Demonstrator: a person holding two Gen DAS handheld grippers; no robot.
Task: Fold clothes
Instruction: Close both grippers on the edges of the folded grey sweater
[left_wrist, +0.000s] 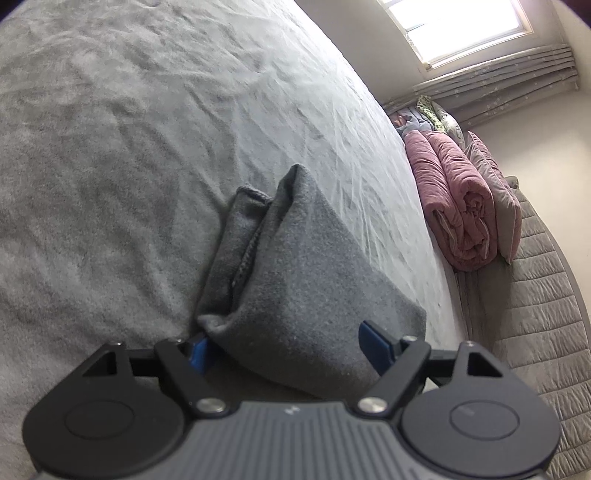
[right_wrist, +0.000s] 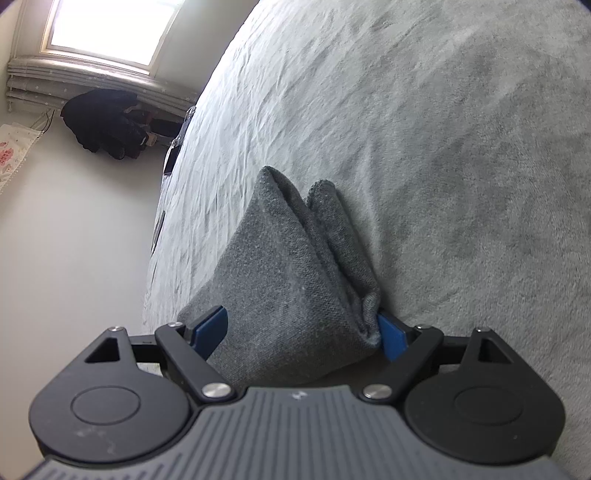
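1. Bedroom scene, grey wrinkled bedsheet (left_wrist: 155, 122) fills both wrist views; grey garment (left_wrist: 295, 280) lies on it, folded into a thick bundle with layered edges and a seam showing on one side.
2. Same grey garment (right_wrist: 288, 280) in right wrist view: wedge shape, narrow end away from camera, wide end between the fingers.
3. Left gripper (left_wrist: 291, 347): jaws spread wide, blue pads on either side of the garment's near end. Left pad at the folded edge, right pad at the outer corner. Not pinching it; actual contact unclear.
4. Right gripper (right_wrist: 303, 330): jaws also wide apart, straddling the garment's near end. Right blue pad touches the bunched fold; left pad sits at the cloth edge. No squeeze visible.
5. Pink quilt (left_wrist: 458, 206) rolled at the bed's far side, against a quilted grey headboard (left_wrist: 546, 302).
6. Window (left_wrist: 469, 26) bright, curtain (left_wrist: 517, 77) bunched beside it.
7. Dark clothing pile (right_wrist: 107, 122) off the bed edge near the window (right_wrist: 110, 26) in right wrist view.
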